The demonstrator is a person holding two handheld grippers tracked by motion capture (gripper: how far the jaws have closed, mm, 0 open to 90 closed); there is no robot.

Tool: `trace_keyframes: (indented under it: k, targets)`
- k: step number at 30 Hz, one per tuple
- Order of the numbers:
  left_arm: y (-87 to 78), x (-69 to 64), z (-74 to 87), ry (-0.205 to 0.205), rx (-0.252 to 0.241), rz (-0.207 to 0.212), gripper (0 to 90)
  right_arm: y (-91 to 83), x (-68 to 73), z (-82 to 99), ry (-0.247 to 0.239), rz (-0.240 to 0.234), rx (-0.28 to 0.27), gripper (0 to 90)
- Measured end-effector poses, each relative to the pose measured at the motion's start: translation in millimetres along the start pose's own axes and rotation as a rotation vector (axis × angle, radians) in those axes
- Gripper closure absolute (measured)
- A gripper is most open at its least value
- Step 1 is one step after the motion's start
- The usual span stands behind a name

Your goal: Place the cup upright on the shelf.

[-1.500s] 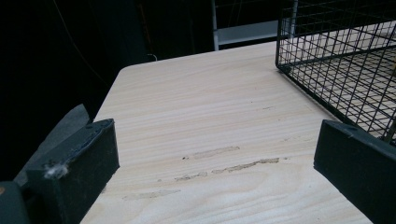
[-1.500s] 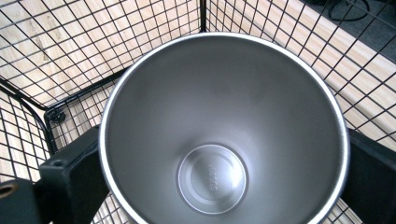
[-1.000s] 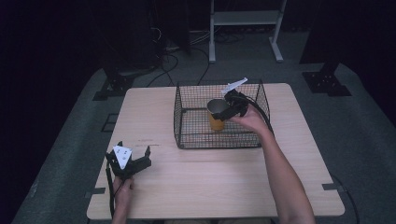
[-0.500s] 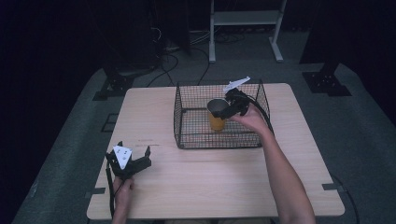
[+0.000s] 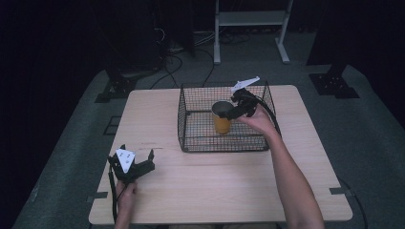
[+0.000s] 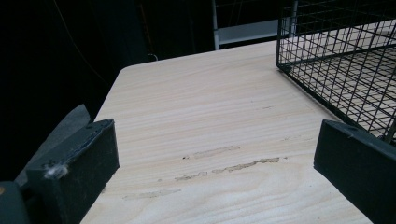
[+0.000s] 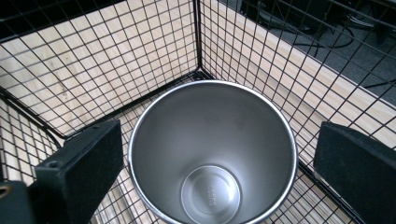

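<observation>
An orange cup [image 5: 221,123] with a steel inside [image 7: 212,154] stands upright in the black wire basket [image 5: 191,143], near its middle. My right gripper [image 5: 233,109] hovers over the cup's mouth from the right. It is open, with one jaw on each side of the rim and a small gap at both in the right gripper view [image 7: 219,140]. My left gripper [image 5: 137,152] rests open on the table near the front left corner, with nothing between its jaws [image 6: 215,154].
The basket's corner [image 6: 285,67] lies ahead and to the right of the left gripper. Bare wooden table [image 5: 215,186] stretches in front of the basket. Cables and a white stand [image 5: 248,19] are on the dark floor behind.
The cup in the basket looks slightly more upright than a second ago. The right gripper has barely shifted above it. The left gripper has not moved.
</observation>
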State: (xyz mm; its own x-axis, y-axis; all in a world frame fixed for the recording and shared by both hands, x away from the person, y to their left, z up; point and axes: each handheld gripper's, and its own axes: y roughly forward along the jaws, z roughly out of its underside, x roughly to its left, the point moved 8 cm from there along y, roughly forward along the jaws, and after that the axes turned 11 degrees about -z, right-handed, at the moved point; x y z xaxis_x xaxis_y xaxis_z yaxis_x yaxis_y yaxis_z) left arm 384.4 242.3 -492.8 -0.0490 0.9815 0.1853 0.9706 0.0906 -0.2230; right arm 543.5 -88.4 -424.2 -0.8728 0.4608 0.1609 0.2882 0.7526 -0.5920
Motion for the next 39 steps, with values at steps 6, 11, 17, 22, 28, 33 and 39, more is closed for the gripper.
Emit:
trace_keyframes:
  k: [6, 11, 17, 22, 28, 33, 39]
  targets:
    - [0.1, 0.0, 0.0, 0.0, 0.0, -0.001, 0.0, -6.5, 0.3, -2.7, 0.008, -0.007, -0.024, 1.2]
    - [0.4, 0.2, 0.0, 0.0, -0.001, -0.004, 0.0, -11.6, 0.9, -5.4, 0.014, -0.013, -0.048, 1.2]
    - [0.6, 0.2, -0.1, 0.0, -0.001, -0.006, 0.0, -18.7, 2.6, -9.0, 0.017, -0.024, -0.077, 1.2]
    - [0.4, 0.0, 0.0, 0.004, 0.0, -0.006, 0.0, -25.5, 5.3, -11.6, 0.023, -0.033, -0.104, 1.2]
    - [0.2, 0.0, 0.1, 0.003, 0.001, -0.005, 0.0, -31.9, 9.2, -10.6, 0.03, -0.04, -0.128, 1.2]
    - [-0.1, -0.3, 0.2, 0.004, 0.002, -0.004, 0.0, -37.5, 10.5, -9.2, 0.036, -0.038, -0.139, 1.2]
    - [-0.3, -0.5, 0.3, 0.005, 0.003, -0.003, 0.0, -46.2, 15.2, -9.7, 0.035, -0.039, -0.144, 1.2]
